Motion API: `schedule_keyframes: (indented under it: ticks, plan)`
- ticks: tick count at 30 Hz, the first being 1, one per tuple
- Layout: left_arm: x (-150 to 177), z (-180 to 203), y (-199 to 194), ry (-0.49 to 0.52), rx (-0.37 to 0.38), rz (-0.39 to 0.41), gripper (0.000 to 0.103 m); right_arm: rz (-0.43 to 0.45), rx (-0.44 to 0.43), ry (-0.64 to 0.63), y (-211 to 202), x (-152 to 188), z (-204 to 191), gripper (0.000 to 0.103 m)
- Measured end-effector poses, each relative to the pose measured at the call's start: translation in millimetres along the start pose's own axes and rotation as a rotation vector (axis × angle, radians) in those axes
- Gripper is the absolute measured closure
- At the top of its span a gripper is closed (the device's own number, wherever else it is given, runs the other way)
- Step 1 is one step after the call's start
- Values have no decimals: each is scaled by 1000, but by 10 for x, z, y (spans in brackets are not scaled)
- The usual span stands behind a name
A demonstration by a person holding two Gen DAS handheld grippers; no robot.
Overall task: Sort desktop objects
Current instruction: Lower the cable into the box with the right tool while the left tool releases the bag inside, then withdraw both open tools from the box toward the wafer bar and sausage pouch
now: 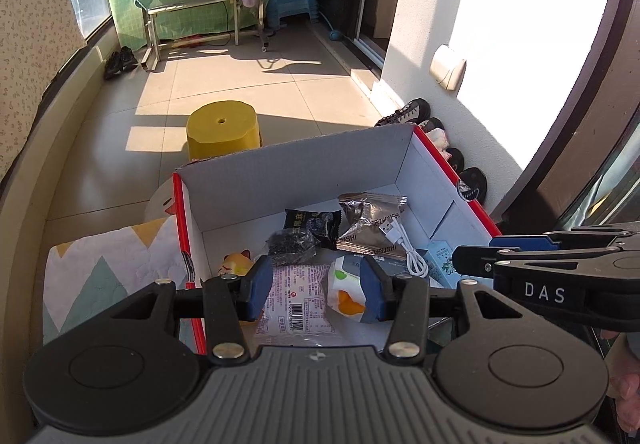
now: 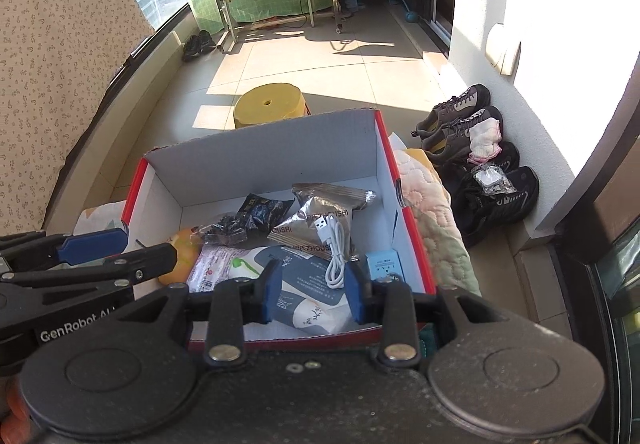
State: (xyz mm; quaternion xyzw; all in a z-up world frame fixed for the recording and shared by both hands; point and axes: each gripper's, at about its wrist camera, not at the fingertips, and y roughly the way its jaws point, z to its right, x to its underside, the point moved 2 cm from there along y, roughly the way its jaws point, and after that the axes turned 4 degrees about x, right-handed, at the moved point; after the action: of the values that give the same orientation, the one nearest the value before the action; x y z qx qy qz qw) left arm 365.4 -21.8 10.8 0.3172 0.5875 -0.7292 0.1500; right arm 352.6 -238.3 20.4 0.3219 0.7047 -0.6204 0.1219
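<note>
Left wrist view showed the red-edged box (image 1: pixel 404 164) already holding the sorted items: snack packets (image 1: pixel 370 222), white USB cable (image 1: pixel 412 256), cat figurine (image 1: pixel 236 264); left tongs (image 1: pixel 316 292) and right tongs (image 2: pixel 312 292) both stood open and empty above it; judged nearly complete; nothing loose visible outside.
</note>
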Motion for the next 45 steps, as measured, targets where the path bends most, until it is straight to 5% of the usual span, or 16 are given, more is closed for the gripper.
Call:
schedule_keyframes:
  ticks: [14, 27, 45]
  plan:
    - [212, 182, -751, -18, 33, 46, 57, 59, -29, -31, -695, 201, -54, 70]
    - [735, 250, -1310, -17, 49, 66, 57, 79, -87, -83, -1179, 698, -200, 68]
    - [1435, 56, -1183, -48, 30, 6, 57, -27, -81, -51, -934, 1588, -339, 65]
